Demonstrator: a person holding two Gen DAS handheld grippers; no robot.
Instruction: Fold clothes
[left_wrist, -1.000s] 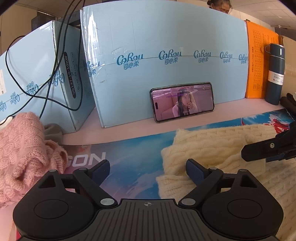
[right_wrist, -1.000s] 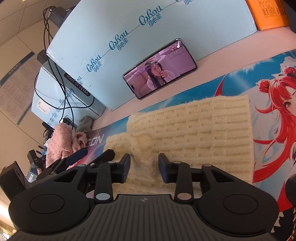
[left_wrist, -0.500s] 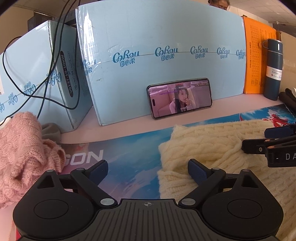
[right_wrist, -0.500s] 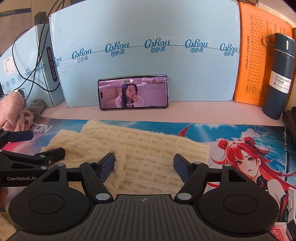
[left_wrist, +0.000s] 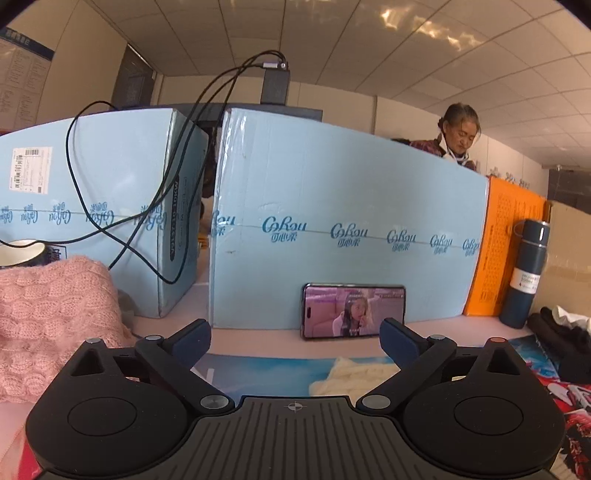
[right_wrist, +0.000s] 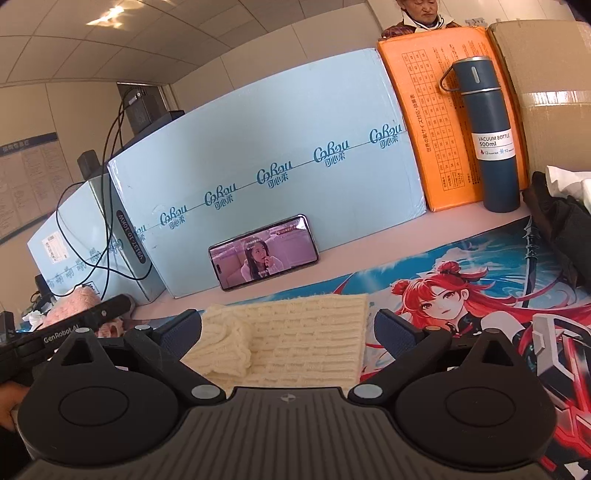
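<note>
The right gripper (right_wrist: 286, 326) has just been opening and its jaws now stand spread wide, gripping nothing; the cream knit sweater (right_wrist: 295, 339) lies folded on the printed desk mat (right_wrist: 461, 295) below and between them, with a rolled sleeve part at its left, and neither blue pad presses on it. The left gripper (left_wrist: 295, 338) has likewise just been opening and is released, its jaws wide apart with only air between them; in its view a small edge of the cream knit sweater (left_wrist: 354, 376) shows low, just right of centre, near the right finger. At the left edge of the right wrist view the left gripper (right_wrist: 74, 325) pokes in beside the sweater, apart from it. To the far left a pink knit garment (left_wrist: 48, 317) lies heaped on the table. Beyond the mat a phone (right_wrist: 264, 253) with a lit screen leans against a pale blue carton (right_wrist: 295, 129). Right of the carton stand an orange box (right_wrist: 436, 110) and, in front of it, a dark blue vacuum bottle (right_wrist: 484, 136). Dark clothing (right_wrist: 565, 229) lies at the far right. A person (left_wrist: 458, 136) is behind the carton.
</note>
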